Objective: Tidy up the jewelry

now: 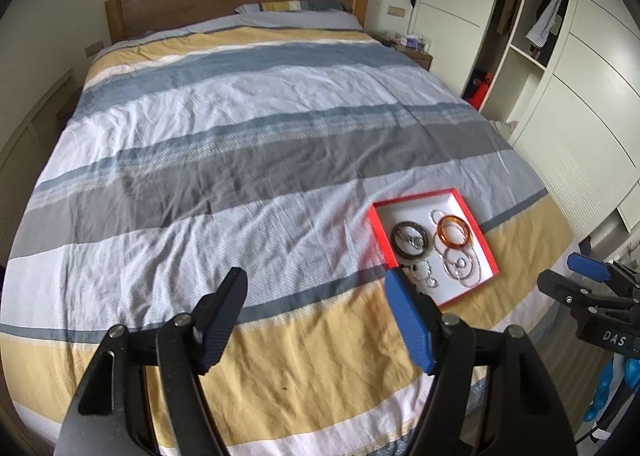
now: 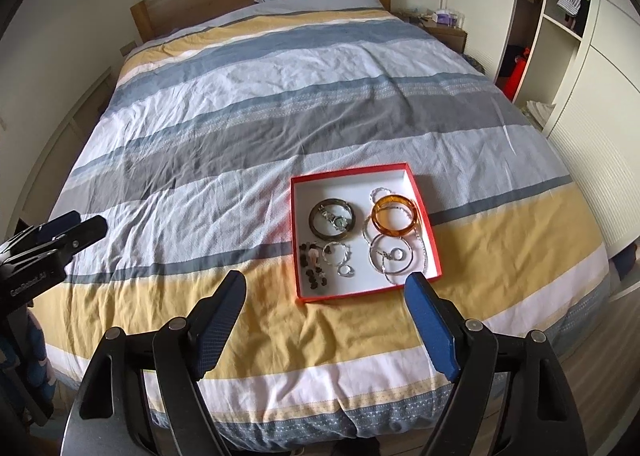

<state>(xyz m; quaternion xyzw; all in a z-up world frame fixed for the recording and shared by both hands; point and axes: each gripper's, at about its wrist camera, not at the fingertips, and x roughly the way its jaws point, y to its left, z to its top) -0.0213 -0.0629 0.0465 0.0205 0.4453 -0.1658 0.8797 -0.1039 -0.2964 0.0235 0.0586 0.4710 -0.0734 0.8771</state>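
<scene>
Both tools, left (image 1: 316, 320) and right (image 2: 326, 322), gape empty; amber bangle (image 2: 394, 214) in tray (image 2: 297, 256) looks stiff, slick: pinch its rim.

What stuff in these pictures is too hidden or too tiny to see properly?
- Left wrist view: the left gripper's blue finger covers the near left corner of the red box, hiding the dark beads there.
- Right wrist view: the small silver pieces are too tiny to name.
- Right wrist view: the silver chain runs under the orange bangle.
- Both views: the bedside clutter is too small.
</scene>
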